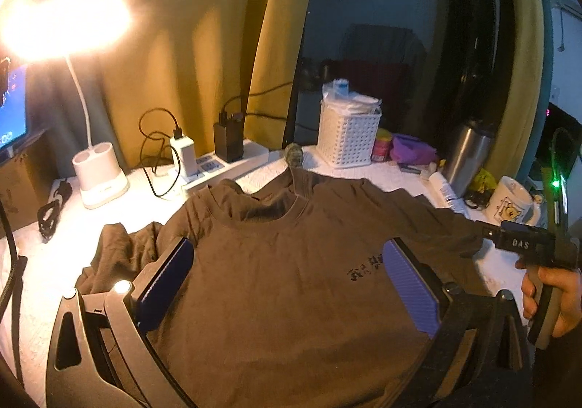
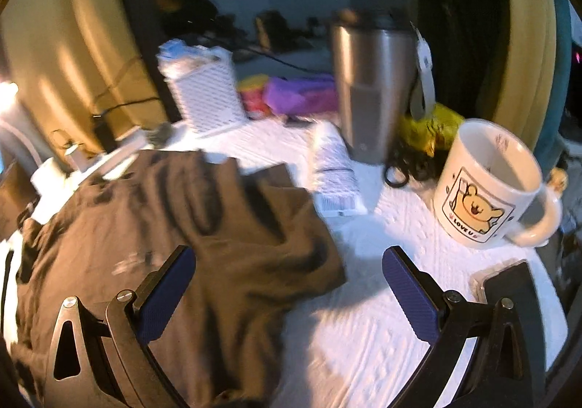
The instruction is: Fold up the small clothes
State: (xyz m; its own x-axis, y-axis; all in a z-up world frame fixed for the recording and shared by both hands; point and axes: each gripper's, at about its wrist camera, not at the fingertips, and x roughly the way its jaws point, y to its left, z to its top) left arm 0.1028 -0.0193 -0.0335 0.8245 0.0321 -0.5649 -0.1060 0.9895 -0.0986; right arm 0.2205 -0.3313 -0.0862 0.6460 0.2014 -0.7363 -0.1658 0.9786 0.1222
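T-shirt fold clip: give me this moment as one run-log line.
stage: pre-fold | brown T-shirt: spread front-up on white table cover | left tool: open above chest | right tool: open at sleeve edge

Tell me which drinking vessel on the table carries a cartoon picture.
The white mug, printed with a yellow bear and a handle; the steel tumbler behind it is plain metal.

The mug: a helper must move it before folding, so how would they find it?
Start at the brown T-shirt on the white tabletop; look right, past the steel tumbler. The mug stands upright there, white, the only piece showing a cartoon bear.
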